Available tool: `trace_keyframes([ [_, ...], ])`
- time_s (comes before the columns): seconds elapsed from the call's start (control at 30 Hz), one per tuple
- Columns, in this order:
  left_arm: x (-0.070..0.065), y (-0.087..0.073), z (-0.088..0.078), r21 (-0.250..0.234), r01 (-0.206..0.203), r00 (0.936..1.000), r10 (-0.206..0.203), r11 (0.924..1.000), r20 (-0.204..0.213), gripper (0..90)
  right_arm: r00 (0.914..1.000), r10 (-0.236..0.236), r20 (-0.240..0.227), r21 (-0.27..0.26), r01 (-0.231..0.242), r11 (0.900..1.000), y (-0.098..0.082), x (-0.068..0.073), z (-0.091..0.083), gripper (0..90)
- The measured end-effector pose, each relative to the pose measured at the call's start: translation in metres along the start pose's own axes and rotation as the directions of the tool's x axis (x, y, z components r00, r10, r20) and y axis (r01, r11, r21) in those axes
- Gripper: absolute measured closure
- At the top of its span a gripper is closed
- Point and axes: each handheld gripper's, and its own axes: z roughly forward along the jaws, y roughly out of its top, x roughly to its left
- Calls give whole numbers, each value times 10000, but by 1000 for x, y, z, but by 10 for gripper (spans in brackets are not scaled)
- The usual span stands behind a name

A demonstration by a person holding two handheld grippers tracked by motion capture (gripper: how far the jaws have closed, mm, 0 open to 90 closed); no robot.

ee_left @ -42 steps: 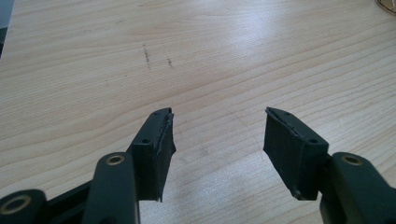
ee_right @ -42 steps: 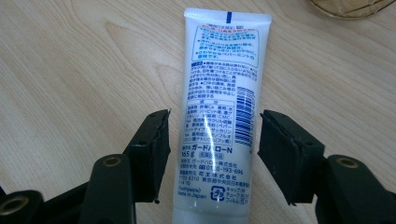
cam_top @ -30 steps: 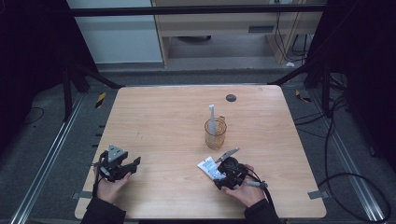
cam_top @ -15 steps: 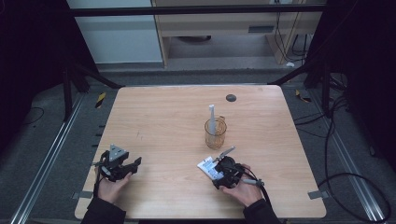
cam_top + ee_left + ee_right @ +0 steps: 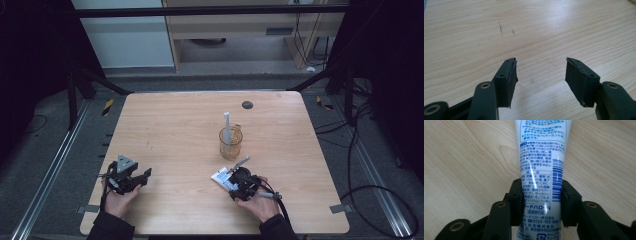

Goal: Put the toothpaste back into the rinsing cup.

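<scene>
A white toothpaste tube [image 5: 539, 157] with blue print lies flat on the wooden table [image 5: 175, 130], also seen from above as the tube [image 5: 220, 177]. My right gripper [image 5: 541, 185] has just been closing with the tube's end between its jaws, and both pads now press on the tube's edges. From above, the right gripper [image 5: 235, 182] sits low at the table's front right. My left gripper [image 5: 540, 72] stands open over bare wood with nothing between its fingers; from above, the left gripper [image 5: 145, 175] is at the front left.
A clear glass cup [image 5: 230, 143] with a white toothbrush [image 5: 226, 122] upright in it stands just behind the right gripper. A small dark round spot [image 5: 247, 105] lies near the far edge. Cables trail off the table's right side.
Both hands keep their places. The right gripper's jaws seem drawn in closer around the tube's end.
</scene>
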Motion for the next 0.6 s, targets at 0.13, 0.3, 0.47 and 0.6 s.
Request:
trace_keyframes([
  [0.13,0,0,1,-1,28,10000,-28,10000,-9,418,10000,49,-43,-100,-49,9999,-1,0,-2,660],
  [0.3,0,0,0,13,7,10000,-7,10000,1,418,9993,150,-353,-463,-167,9988,-3,-4,-7,680],
  [0.47,0,0,0,-25,17,10000,-17,10000,-8,419,9969,236,-756,-1514,-349,9879,-6,-8,-23,681],
  [0.6,-1,1,0,-29,21,10000,-21,10000,-9,419,9951,420,-895,-2554,-637,9647,-15,-14,-40,680],
])
